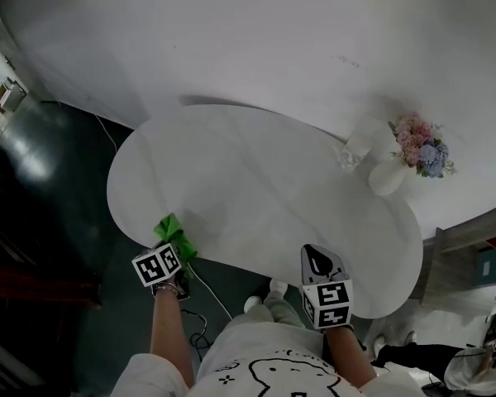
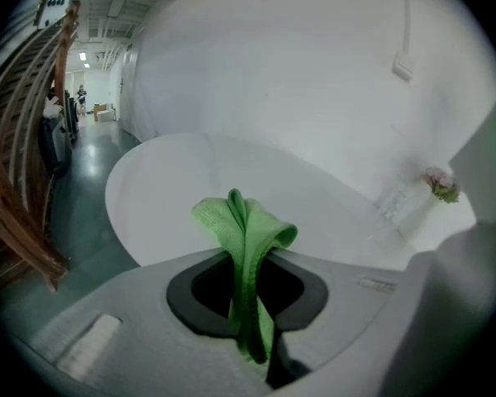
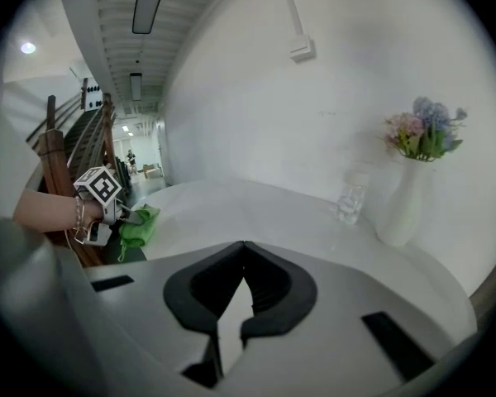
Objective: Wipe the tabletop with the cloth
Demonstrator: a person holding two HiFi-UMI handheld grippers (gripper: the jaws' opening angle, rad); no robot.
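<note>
A bright green cloth [image 1: 174, 236] hangs bunched at the near left edge of the white rounded tabletop [image 1: 256, 197]. My left gripper [image 1: 170, 246] is shut on it; in the left gripper view the cloth [image 2: 246, 259] is pinched upright between the jaws and folds over above them. My right gripper [image 1: 318, 259] hovers over the near right edge of the table, jaws closed together with nothing between them. In the right gripper view, that gripper [image 3: 243, 251] points across the table and the cloth [image 3: 138, 224] shows at far left by the marker cube.
A white vase of pink and blue flowers [image 1: 407, 160] and a clear glass [image 1: 352, 152] stand at the table's far right, near the white wall. Dark floor and a cable [image 1: 208, 292] lie below the near edge. A wooden stair railing [image 2: 16, 180] is to the left.
</note>
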